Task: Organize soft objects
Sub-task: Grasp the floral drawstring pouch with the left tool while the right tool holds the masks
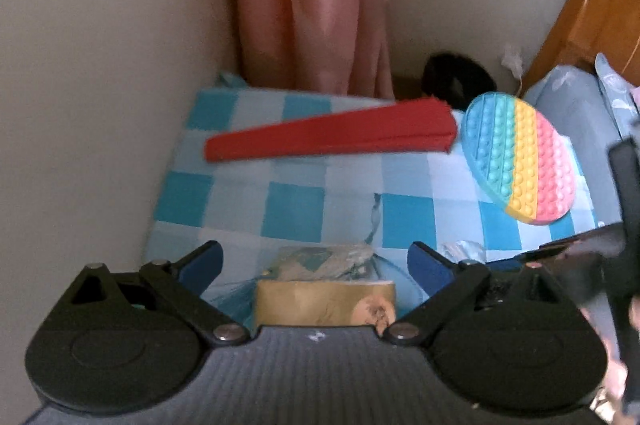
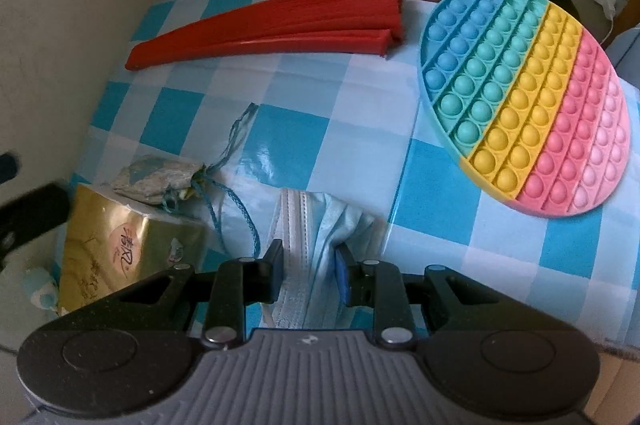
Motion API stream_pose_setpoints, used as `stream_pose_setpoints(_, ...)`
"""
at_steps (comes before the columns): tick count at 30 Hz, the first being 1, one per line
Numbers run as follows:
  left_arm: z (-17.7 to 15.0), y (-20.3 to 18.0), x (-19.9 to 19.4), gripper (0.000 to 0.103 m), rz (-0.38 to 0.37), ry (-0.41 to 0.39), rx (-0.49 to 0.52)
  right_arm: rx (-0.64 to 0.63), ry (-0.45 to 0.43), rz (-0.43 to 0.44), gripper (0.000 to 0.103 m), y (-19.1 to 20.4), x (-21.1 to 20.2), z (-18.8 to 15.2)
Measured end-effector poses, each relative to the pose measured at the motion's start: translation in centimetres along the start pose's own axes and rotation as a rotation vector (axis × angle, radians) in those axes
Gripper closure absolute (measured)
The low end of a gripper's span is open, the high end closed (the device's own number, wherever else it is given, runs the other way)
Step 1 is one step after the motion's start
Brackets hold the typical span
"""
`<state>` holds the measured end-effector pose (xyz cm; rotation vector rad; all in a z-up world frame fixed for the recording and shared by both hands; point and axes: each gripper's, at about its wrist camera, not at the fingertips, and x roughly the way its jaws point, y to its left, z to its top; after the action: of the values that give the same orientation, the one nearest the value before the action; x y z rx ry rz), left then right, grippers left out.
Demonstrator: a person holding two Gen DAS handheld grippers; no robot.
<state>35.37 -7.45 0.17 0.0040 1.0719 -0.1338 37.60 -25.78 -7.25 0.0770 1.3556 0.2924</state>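
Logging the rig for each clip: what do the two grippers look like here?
Both match. The left gripper and right gripper have a grey ribbed body, black rounded side plates, black link arms with silver rivets, and short fingers with blue pads. No cables or sleeves show.

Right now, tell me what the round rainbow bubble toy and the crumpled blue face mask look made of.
Round rainbow bubble toy: probably silicone, matte, moulded in domed rows. Crumpled blue face mask: likely thin nonwoven fabric, pleated with a stitched white edge, bunching where it is pinched.

Both grippers, left (image 1: 315,263) and right (image 2: 308,261), share black linkage arms, silver pivot screws, blue pads (image 1: 204,259), ribbed grey bodies.
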Motion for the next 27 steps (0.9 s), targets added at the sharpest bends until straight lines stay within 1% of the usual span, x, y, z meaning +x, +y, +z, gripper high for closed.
stream_pose_setpoints(3, 0.9, 0.0, 2.2, 0.006, -0.008, 0.073, -0.03, -0.015, 0.011, -0.009, 0.073, 0.3, 0.4, 0.4)
stream_pose_setpoints(5, 1.2, 0.1, 3.6, 0.007, 0.0, 0.129, -0.041, -0.019, 0.011, -0.005, 0.073, 0.5, 0.6, 0.5)
stream_pose_setpoints(7, 1.5, 0.4, 4.7, 0.011, 0.019, 0.17, -0.05, -0.029, 0.011, -0.01, 0.073, 0.6, 0.8, 0.6)
stream_pose_setpoints(8, 1.7, 0.5, 5.1, 0.011, 0.019, 0.192, -0.053, -0.031, 0.013, -0.01, 0.073, 0.6, 0.9, 0.7)
stream_pose_setpoints(11, 1.9, 1.1, 6.3, 0.011, -0.019, 0.257, -0.086, -0.026, 0.016, -0.011, 0.073, 0.6, 1.1, 0.8)
stream_pose_setpoints(15, 2.0, 1.0, 7.7, 0.011, -0.052, 0.321, -0.082, -0.037, 0.012, -0.028, 0.073, 0.8, 1.1, 1.0)
stream_pose_setpoints(20, 1.9, 0.5, 8.8, 0.012, -0.037, 0.357, -0.053, -0.042, 0.011, -0.041, 0.073, 1.1, 1.3, 1.2)
stream_pose_setpoints(21, 1.8, 0.5, 8.9, 0.014, -0.039, 0.358, -0.051, -0.044, 0.01, -0.043, 0.073, 1.1, 1.3, 1.2)
stream_pose_setpoints(22, 1.7, 0.5, 9.1, 0.022, -0.042, 0.362, -0.05, -0.045, 0.01, -0.044, 0.073, 1.1, 1.3, 1.2)
stream_pose_setpoints(24, 1.6, 0.5, 9.2, 0.032, -0.057, 0.372, -0.054, -0.048, 0.01, -0.047, 0.073, 1.1, 1.3, 1.2)
stream_pose_setpoints(26, 1.6, 0.3, 9.4, 0.034, -0.059, 0.368, -0.045, -0.047, 0.008, -0.048, 0.073, 1.2, 1.4, 1.3)
stream_pose_setpoints(27, 1.7, 0.2, 9.4, 0.037, -0.056, 0.36, -0.043, -0.047, 0.006, -0.048, 0.073, 1.2, 1.4, 1.3)
